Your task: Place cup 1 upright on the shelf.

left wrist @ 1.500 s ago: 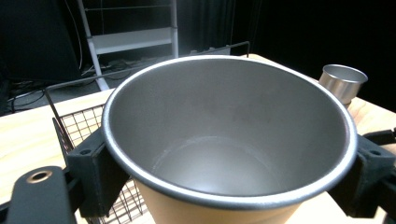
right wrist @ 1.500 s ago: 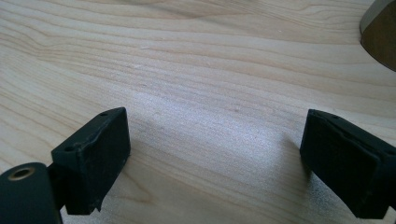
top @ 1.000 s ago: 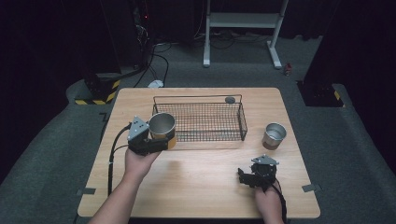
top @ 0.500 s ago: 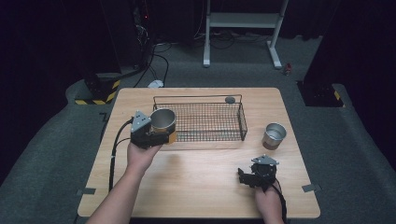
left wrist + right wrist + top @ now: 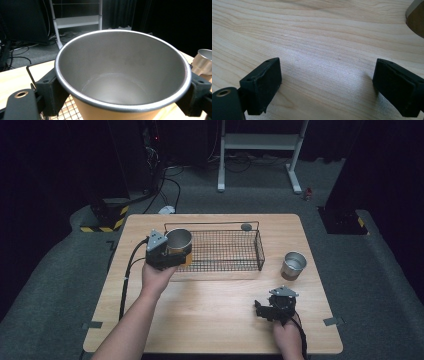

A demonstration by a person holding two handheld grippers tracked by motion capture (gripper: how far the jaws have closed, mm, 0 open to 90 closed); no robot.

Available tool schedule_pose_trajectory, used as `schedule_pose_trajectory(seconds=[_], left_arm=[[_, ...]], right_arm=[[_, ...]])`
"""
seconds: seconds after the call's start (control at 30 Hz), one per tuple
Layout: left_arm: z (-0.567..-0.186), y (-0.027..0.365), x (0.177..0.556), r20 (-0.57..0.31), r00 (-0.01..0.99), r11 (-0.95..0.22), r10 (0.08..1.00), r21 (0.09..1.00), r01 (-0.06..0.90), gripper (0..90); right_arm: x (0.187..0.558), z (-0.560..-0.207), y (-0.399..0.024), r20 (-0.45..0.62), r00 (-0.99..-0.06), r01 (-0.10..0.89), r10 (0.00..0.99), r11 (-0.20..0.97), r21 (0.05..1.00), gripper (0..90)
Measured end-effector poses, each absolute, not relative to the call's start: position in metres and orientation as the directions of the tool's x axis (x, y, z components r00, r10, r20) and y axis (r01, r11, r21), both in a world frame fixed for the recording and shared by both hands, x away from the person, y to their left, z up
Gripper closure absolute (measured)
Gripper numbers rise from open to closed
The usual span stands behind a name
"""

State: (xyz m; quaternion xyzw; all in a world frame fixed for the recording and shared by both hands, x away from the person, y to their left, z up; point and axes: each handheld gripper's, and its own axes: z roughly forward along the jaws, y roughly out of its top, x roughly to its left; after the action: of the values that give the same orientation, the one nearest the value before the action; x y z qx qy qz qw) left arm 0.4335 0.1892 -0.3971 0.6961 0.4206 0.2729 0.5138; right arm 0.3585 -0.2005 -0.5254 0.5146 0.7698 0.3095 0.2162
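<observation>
Left tongs (image 5: 172, 254) clamp 1 metal cup (image 5: 178, 241), upright, raised over the left end of the wire basket (image 5: 225, 251), probably for setting inside. Right tongs (image 5: 274, 307) rest spread and empty, low over the counter (image 5: 210, 315). A 2nd cup (image 5: 293, 265) waits right of the basket.

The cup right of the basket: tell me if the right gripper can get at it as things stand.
Probably yes. The right gripper is open over bare table, and nothing stands between it and the cup, which is upright beside the basket.
</observation>
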Motion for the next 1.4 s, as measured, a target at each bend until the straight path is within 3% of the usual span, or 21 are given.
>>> schedule_pose_trajectory(seconds=[0.97,1.4], left_arm=[[-0.418,0.171,0.485,-0.053,0.42,-0.107,0.906,0.931,0.348,13.9],[-0.448,0.164,0.499,-0.074,0.365,-0.11,0.928,0.881,0.46,13.9]], right_arm=[[0.358,-0.525,-0.2,-0.015,-0.381,0.657,0.925,0.282,0.699,8.6],[0.358,-0.525,-0.2,-0.013,-0.385,0.658,0.923,0.285,0.697,8.6]])
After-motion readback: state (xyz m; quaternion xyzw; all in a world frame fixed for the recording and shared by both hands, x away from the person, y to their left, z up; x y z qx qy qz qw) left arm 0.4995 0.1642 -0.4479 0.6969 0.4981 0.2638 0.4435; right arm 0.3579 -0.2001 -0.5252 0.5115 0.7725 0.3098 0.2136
